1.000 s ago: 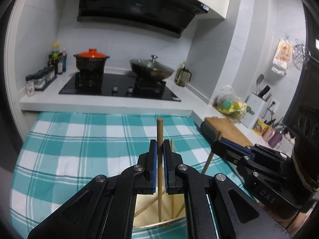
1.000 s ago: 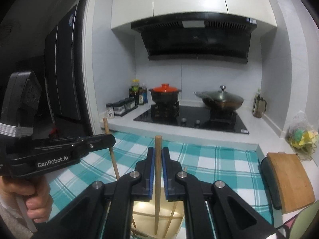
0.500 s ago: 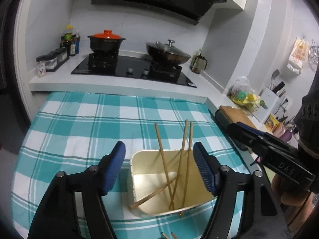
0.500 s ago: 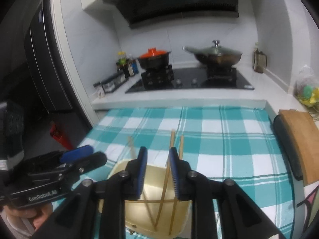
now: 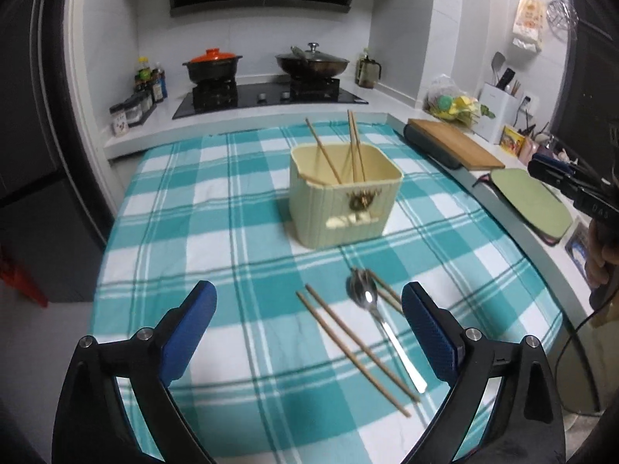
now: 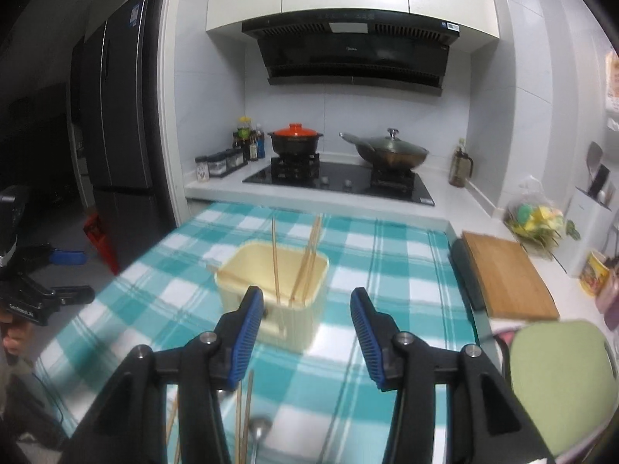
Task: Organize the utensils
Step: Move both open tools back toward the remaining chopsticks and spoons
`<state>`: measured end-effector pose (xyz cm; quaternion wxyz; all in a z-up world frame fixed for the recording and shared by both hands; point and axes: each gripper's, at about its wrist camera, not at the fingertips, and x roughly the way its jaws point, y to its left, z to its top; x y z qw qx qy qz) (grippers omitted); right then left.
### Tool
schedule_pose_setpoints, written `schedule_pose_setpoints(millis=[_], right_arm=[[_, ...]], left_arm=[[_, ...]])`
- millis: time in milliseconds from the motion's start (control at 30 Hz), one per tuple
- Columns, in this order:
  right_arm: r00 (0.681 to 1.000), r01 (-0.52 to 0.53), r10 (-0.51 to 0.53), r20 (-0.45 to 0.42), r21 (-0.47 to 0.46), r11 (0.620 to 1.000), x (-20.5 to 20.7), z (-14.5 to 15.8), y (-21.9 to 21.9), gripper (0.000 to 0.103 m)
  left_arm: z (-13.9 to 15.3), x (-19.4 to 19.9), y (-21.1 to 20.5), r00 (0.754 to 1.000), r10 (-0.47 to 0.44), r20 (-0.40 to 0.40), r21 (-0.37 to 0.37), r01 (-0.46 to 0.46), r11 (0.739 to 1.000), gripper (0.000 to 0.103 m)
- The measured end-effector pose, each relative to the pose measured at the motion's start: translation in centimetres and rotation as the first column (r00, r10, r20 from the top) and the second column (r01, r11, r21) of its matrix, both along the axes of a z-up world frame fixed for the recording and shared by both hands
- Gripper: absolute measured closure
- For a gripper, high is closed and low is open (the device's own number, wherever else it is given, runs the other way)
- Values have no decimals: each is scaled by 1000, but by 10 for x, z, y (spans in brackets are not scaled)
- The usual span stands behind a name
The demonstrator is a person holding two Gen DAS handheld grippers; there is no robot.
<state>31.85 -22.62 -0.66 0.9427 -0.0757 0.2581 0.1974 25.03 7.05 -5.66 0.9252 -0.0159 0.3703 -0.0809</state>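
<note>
1. Left gripper [image 5: 308, 332]: jaws opening, nothing between them, above the loose chopsticks [image 5: 356, 352] and spoon [image 5: 381, 328] lying on the checked worktop [image 5: 174, 232].
2. Right gripper [image 6: 306, 336]: jaws opening, empty, facing the cream bin [image 6: 271, 294].
3. Task items: four chopsticks lean inside the bin [image 5: 342, 197]; four more and the spoon lie in front of it.
4. Risk: the spoon rests across one pair; a careless pinch could drag or scatter its neighbours. Thin sticks lying flat may slip from the pads.
5. Risk: a knock to the light bin could tip it.
6. View difference: the left view shows the loose utensils whole; the right view shows only their ends, but shows the left gripper [image 6: 65, 274] at its left edge.
</note>
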Motion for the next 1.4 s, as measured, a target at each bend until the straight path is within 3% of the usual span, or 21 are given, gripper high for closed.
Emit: schedule_pose_setpoints(millis=[133, 267, 367, 500, 867, 1167, 1400], right_arm=[[999, 48, -48, 0, -36, 998, -51, -40, -13, 55], [994, 102, -102, -27, -15, 995, -93, -86, -19, 55], [987, 149, -150, -51, -15, 989, -114, -120, -20, 55], [985, 123, -127, -114, -39, 992, -129, -151, -14, 55], [987, 120, -122, -107, -25, 992, -137, -169, -3, 55], [986, 89, -92, -137, -27, 996, -139, -182, 7, 55], [987, 83, -86, -139, -32, 996, -141, -183, 10, 55]], left_arm=[[-50, -37, -13, 998, 40, -43, -64, -42, 997, 6], [-90, -60, -25, 993, 79, -84, -114, -88, 990, 6], [-107, -67, -28, 990, 85, -114, -138, -100, 985, 6], [-118, -65, -30, 986, 97, -139, -158, -119, 980, 6], [-137, -52, -36, 975, 138, -175, -120, -161, 980, 6], [-147, -10, -45, 975, 151, -165, -76, -165, 983, 6], [-161, 16, -47, 966, 187, -176, 1, -190, 982, 6]])
